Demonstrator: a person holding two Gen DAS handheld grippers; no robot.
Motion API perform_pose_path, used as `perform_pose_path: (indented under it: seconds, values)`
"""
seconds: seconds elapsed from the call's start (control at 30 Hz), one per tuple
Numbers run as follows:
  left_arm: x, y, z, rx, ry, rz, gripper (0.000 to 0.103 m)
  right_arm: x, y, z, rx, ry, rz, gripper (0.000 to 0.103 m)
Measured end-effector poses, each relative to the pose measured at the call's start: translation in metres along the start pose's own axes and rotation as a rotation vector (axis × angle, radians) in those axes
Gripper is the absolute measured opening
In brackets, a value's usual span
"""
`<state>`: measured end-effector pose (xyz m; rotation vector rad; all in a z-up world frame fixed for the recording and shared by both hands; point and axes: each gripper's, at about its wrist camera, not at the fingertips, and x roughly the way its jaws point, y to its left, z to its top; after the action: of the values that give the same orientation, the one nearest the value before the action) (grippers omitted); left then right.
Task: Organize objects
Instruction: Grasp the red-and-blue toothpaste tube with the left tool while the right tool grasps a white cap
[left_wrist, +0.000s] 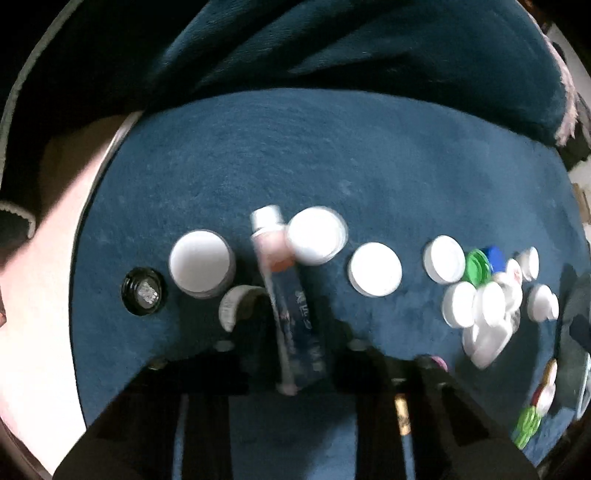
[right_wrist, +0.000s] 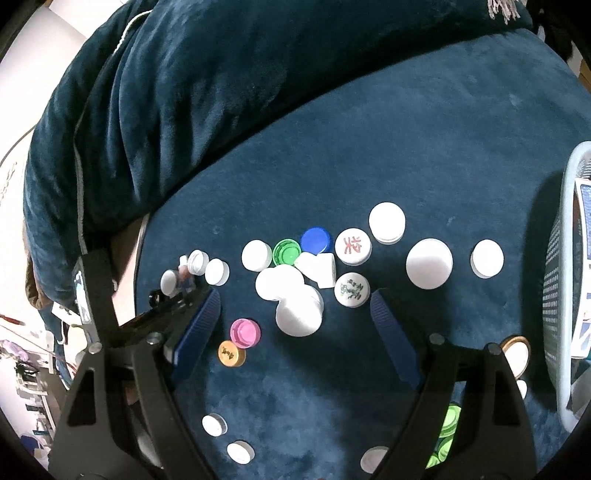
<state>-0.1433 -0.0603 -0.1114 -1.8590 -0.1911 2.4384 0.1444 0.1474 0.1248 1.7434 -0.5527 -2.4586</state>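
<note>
1. The counter (right_wrist: 443, 147) wears a dark blue fuzzy cloth, with a rumpled blue blanket (right_wrist: 184, 92) heaped behind it.
2. White caps (left_wrist: 376, 268) sit in a loose row; coloured caps (right_wrist: 288, 252) are clustered mid-cloth.
3. The left hand-held gripper (left_wrist: 295, 332) is clamped on a blue-labelled tube (left_wrist: 291, 302).
4. The right hand-held gripper (right_wrist: 295, 314) is spread wide and empty.
5. A mesh basket (right_wrist: 565, 295) stands at the right edge.
</note>
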Motion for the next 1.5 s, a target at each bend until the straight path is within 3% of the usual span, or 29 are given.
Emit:
perform_pose_path:
  seconds: [0.2,0.3,0.47,0.57,0.7,0.9,1.0,1.17,1.2,1.23,1.3,1.5]
  values:
    - [-0.013,0.011,-0.016,0.015,0.035,-0.155,0.018,-0.008,0.001,-0.002,-0.012,-0.011,-0.003,0.085]
    - [-0.018,0.018,-0.029,0.026,0.075,-0.191,0.018,-0.011,0.002,-0.004,-0.007,-0.015,0.003,0.085]
    - [-0.030,0.023,-0.043,0.038,0.068,-0.164,0.020,-0.011,0.006,-0.005,-0.022,-0.010,0.009,0.085]
    - [-0.031,0.029,-0.041,0.021,0.030,-0.149,0.050,-0.007,0.006,-0.005,-0.017,0.005,0.011,0.085]
    - [-0.021,0.032,-0.038,0.023,0.040,-0.132,0.050,0.004,0.006,-0.004,-0.024,0.028,0.007,0.085]
    - [-0.006,0.017,-0.038,0.095,0.060,-0.049,0.050,0.049,-0.001,-0.011,-0.027,0.166,-0.030,0.085]
    - [-0.007,0.019,-0.035,0.077,0.057,-0.058,0.050,0.069,0.002,-0.015,-0.025,0.216,-0.053,0.085]
    - [-0.007,0.021,-0.035,0.062,0.054,-0.077,0.047,0.080,0.002,-0.016,0.011,0.219,-0.056,0.084]
    - [-0.007,0.021,-0.036,0.061,0.050,-0.071,0.042,0.083,-0.001,-0.016,0.026,0.223,-0.049,0.078]
    - [-0.008,0.022,-0.036,0.061,0.046,-0.064,0.039,0.084,-0.002,-0.017,0.032,0.225,-0.043,0.063]
    - [-0.009,0.023,-0.036,0.062,0.043,-0.069,0.019,0.084,-0.005,-0.017,0.033,0.225,-0.040,0.041]
    - [-0.017,0.024,-0.038,0.042,0.038,-0.104,0.017,0.064,-0.007,-0.016,0.033,0.207,-0.006,0.041]
